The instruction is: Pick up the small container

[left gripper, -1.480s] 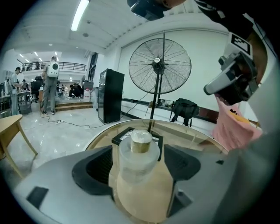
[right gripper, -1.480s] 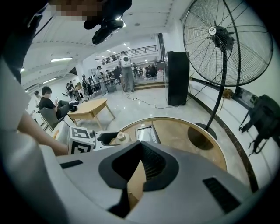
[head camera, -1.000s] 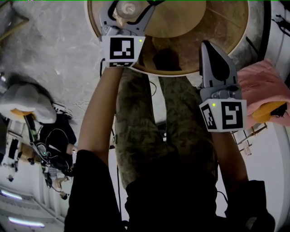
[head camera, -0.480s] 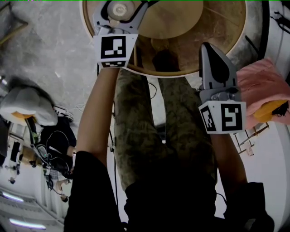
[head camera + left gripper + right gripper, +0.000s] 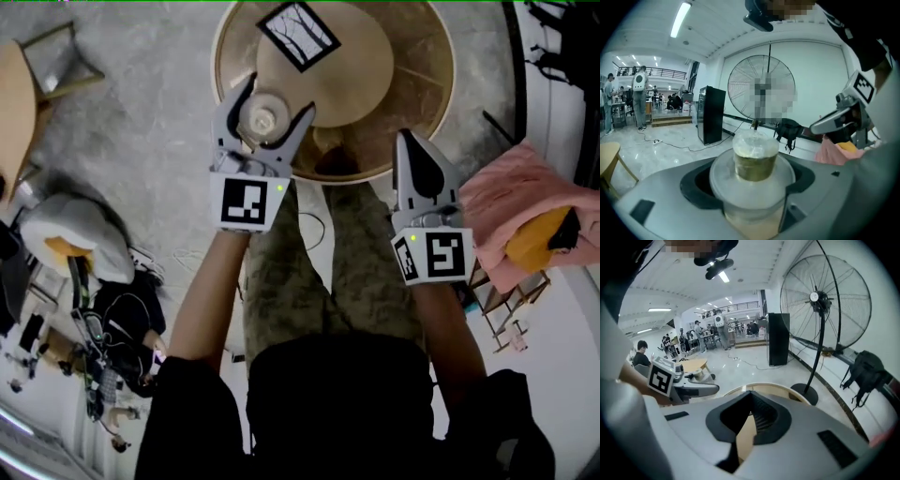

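While our left gripper [image 5: 277, 94] is clamping its fingers [image 5: 228, 120] on the small container [image 5: 260, 119] at the near left edge of the round wooden surface [image 5: 422, 56], we are holding our right gripper [image 5: 410, 141] at the near edge, its fingers pressed together on nothing.

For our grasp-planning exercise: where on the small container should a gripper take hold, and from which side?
Take the small container by its round side wall, coming in level from the side with one jaw on each opposite flank. It is round with a wider rim, so a side grip should centre it. The left gripper holds it that way.
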`<state>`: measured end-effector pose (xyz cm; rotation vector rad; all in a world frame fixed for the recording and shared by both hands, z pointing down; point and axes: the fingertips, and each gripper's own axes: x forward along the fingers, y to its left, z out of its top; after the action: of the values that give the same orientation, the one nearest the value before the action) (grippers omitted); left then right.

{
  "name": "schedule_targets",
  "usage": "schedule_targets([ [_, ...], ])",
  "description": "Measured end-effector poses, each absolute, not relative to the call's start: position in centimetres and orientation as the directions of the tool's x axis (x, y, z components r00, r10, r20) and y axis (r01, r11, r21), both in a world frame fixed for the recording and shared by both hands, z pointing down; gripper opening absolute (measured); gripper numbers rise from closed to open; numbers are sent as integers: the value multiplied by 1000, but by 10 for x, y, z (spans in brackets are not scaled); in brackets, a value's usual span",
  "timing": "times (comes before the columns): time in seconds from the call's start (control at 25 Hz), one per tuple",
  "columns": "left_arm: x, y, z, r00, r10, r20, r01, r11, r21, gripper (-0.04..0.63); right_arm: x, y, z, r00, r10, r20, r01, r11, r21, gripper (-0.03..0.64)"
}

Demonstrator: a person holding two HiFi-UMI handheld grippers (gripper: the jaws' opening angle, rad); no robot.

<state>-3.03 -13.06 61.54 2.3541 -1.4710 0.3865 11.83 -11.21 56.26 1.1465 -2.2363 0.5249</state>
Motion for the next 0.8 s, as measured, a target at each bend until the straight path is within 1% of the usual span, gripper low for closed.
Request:
schedule_targets([
  [0.12, -30, -124, 534, 451, -797, 401, -890, -437, 131, 360, 126, -120, 491, -464, -659, 592, -841, 538, -61, 21],
  [0.24, -20, -121, 447, 485, -793, 370, -868, -489, 90, 360, 134, -115, 426, -452, -696, 558, -879, 455, -144, 21],
  [0.36, -12, -109, 366, 509, -786, 350, -857, -503, 116, 359, 134, -90, 364, -438, -719, 539, -895, 404, -188, 21],
  [0.48, -8, -104, 300, 530, -775, 345, -846, -513, 147, 360, 139, -83, 305, -406, -776, 482, -912, 376, -163, 21],
  [0.68, 0, -97, 223, 560, -768, 309, -826, -547, 139, 359, 170, -90, 227, -315, -862, 397, -947, 311, -76, 21],
  [0.8, 7, -88, 197, 576, -763, 294, -814, -567, 126, 360, 184, -83, 197, -302, -884, 358, -952, 300, -62, 21],
])
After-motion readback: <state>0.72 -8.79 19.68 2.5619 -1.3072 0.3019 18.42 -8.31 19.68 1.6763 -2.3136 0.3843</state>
